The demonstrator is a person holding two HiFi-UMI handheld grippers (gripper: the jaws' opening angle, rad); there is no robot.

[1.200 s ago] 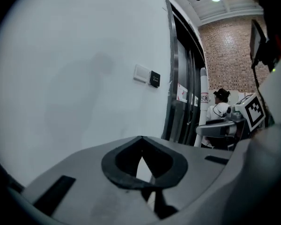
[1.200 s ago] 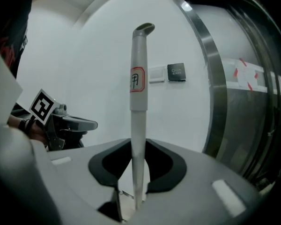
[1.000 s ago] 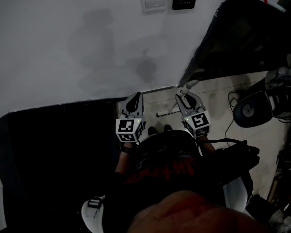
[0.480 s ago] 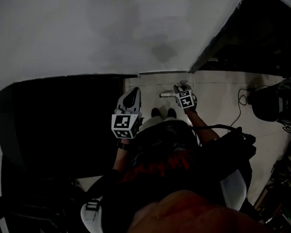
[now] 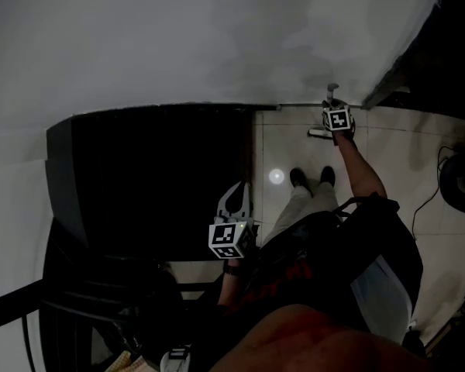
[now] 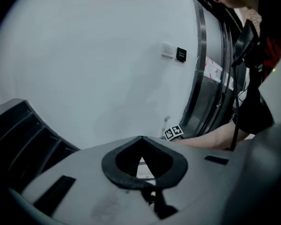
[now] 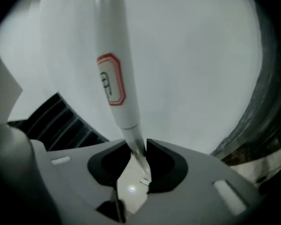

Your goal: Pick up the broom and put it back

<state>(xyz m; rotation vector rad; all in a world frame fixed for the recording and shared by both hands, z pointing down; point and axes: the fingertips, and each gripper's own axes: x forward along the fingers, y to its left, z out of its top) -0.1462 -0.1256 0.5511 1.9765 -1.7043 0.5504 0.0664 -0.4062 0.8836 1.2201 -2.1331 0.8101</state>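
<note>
The broom has a white handle (image 7: 113, 78) with a red label, which narrows to a metal shaft (image 7: 139, 159). It stands up against the white wall, its top (image 5: 332, 90) just past my right gripper (image 5: 333, 101). The right gripper (image 7: 136, 146) is low by the wall's foot. The shaft passes between its jaws, which flank it closely and have just opened slightly; I see no firm pinch. My left gripper (image 5: 239, 186) hangs back near my body with its tips (image 6: 140, 138) together and nothing held. The left gripper view shows the right gripper's marker cube (image 6: 173, 132) beside the handle.
A black sofa-like piece (image 5: 155, 169) fills the floor left of me. My shoes (image 5: 298, 178) stand on pale tiles. A dark metal door frame (image 6: 201, 69) rises on the right. A wall switch (image 6: 167, 50) and a black panel (image 6: 181, 55) sit higher up. A cable (image 5: 430, 200) lies at right.
My right gripper has dropped and reached out to the foot of the wall, around the broom's shaft. The left gripper has fallen back to my left side.
</note>
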